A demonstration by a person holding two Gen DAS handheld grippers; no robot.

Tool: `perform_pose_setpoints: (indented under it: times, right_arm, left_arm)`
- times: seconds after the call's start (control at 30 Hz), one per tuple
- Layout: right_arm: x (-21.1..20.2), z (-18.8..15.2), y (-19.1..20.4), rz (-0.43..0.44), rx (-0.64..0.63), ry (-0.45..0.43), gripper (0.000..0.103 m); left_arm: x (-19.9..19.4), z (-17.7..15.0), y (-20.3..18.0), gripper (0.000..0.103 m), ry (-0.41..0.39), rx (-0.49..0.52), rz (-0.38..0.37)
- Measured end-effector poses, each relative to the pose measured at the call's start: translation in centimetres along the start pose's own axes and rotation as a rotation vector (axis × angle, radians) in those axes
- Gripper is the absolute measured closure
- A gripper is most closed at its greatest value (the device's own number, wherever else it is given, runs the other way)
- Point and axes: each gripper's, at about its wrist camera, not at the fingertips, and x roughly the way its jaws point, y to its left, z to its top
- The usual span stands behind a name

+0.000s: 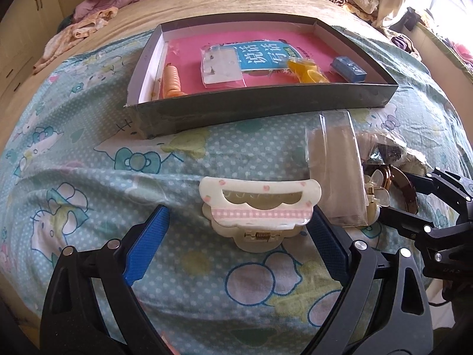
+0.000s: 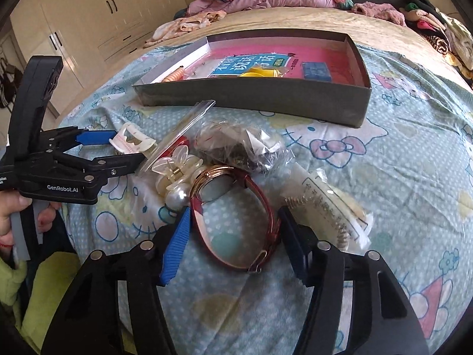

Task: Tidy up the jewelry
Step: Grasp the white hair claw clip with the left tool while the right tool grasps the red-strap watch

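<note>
On a soft cartoon-print bedsheet [image 1: 88,177], a glossy cream plastic hair claw [image 1: 254,207] with scalloped edges and a pink gingham band lies between the ribbed blue pads of the left gripper [image 1: 236,245], whose jaws stand wide apart, the right pad at the claw's edge and the left pad clear of it. The right gripper [image 2: 233,242] brackets a red-strapped watch [image 2: 236,207] with a round gold-rimmed face, half parted; its left pad is at the strap, but I cannot tell whether it grips. Behind both sits a shallow grey cardboard box [image 1: 266,109] with a pink floor.
</note>
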Motion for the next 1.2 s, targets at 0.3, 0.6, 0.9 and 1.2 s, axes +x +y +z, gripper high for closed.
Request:
perform_pose_setpoints:
  times: [0.3, 0.6, 0.9, 1.2]
  right_arm:
    - [-0.3, -0.1, 0.7, 0.018, -0.064, -0.041, 0.062]
    - [-3.4, -1.0, 1.4, 0.051, -0.052, -0.075, 0.063]
    - [-6.4, 0.1, 2.5, 0.065, -0.077, -0.136, 0.063]
    - [-6.7, 2.7, 4.2, 0.078, -0.125, -0.177, 0.063]
  left_arm:
    - [0.7, 0.5, -0.8, 0.036, -0.020, 0.030, -0.018]
    - [-1.7, 0.2, -0.7, 0.036, -0.092, 0.020, -0.065]
    - [-5.4, 0.1, 0.7, 0.036, -0.178, -0.015, -0.054]
    - [-7.7, 0.6, 2.8, 0.036, -0.252, -0.058, -0.021]
